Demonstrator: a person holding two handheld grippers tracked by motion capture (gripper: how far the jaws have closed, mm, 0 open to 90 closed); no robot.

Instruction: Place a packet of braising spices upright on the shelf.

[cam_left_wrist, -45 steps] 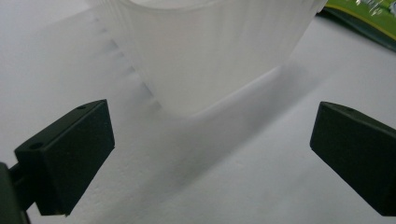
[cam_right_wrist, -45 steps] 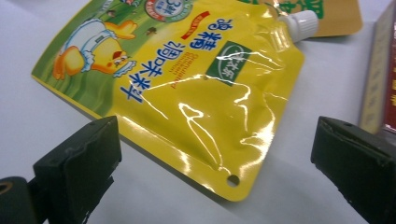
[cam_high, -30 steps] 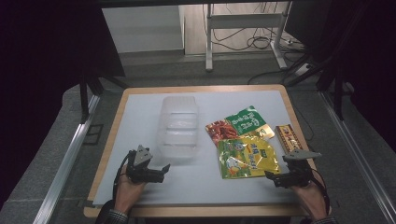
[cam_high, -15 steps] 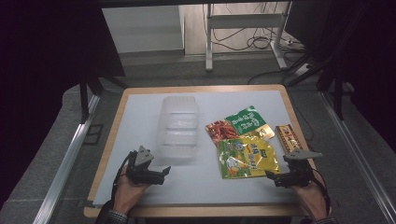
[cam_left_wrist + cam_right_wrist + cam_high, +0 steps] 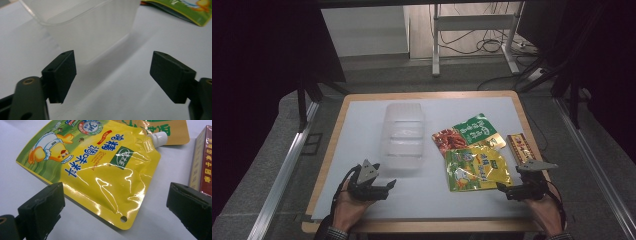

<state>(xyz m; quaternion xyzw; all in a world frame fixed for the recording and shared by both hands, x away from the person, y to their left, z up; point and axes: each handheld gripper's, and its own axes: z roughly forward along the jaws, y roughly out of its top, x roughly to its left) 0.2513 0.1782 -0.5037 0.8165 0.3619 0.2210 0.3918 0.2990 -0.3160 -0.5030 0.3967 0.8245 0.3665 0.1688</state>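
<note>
Nothing had been packed yet. The clear plastic box (image 5: pixel 404 136) was seen empty near the middle of the white table (image 5: pixel 362 115), and the three food packs were laid flat beside it, at about three o'clock from the box — none had been picked up.

The left gripper (image 5: pixel 382 186) was held just below the box, at about seven o'clock from it. Its jaws had just been closing a little, yet they were spread apart, and only bare table was seen between them.

The right gripper (image 5: pixel 508 187) was held at the near corner of the shiny yellow pouch with a duck picture (image 5: pixel 100 170). Its jaws were spread wide — nothing was pinched or touched. All the packing was judged to be left.
</note>
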